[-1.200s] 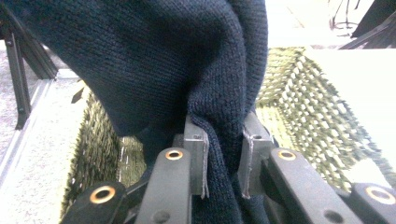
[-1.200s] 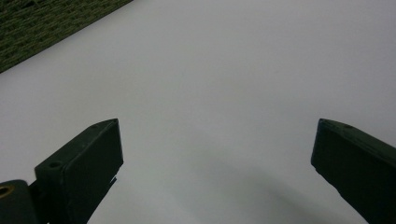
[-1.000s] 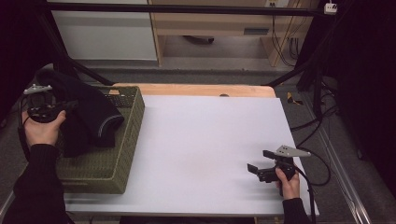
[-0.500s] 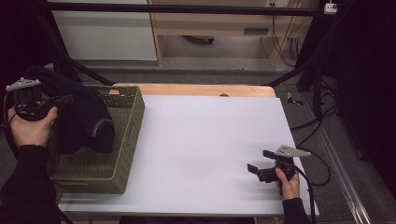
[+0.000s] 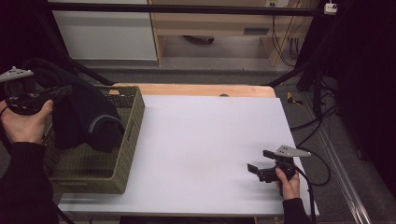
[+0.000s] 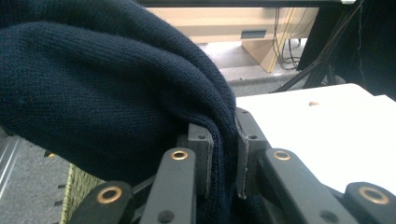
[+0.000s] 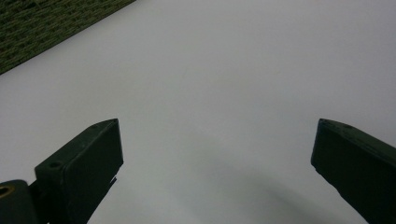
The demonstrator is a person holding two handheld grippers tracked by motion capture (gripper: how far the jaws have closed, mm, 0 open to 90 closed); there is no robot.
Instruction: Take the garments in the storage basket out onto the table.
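A dark navy knitted garment [image 5: 86, 116] is held by the left hand-held gripper [image 5: 65, 91] above the left end of the table [image 5: 205, 140]. In the left gripper view, a fold of the garment [image 6: 116, 93] is seen pinched between the two jaws, which are closed tightly on the cloth, with knitted fabric bulging over and beside them. In the high view the garment is lifted at its upper edge and is draped downward, its lower part hanging into the olive woven basket [image 5: 123, 158] that is set on the left part of the table. A pale stripe is visible along one hem of the cloth.

The right hand-held gripper [image 5: 259, 161] is held low at the near right part of the table, well apart from the basket and the garment. In the right gripper view its jaws are spread wide, nothing is held between them, and bare white table surface [image 7: 210, 93] is seen beyond, with a corner of the basket [image 7: 42, 28] at the upper left.
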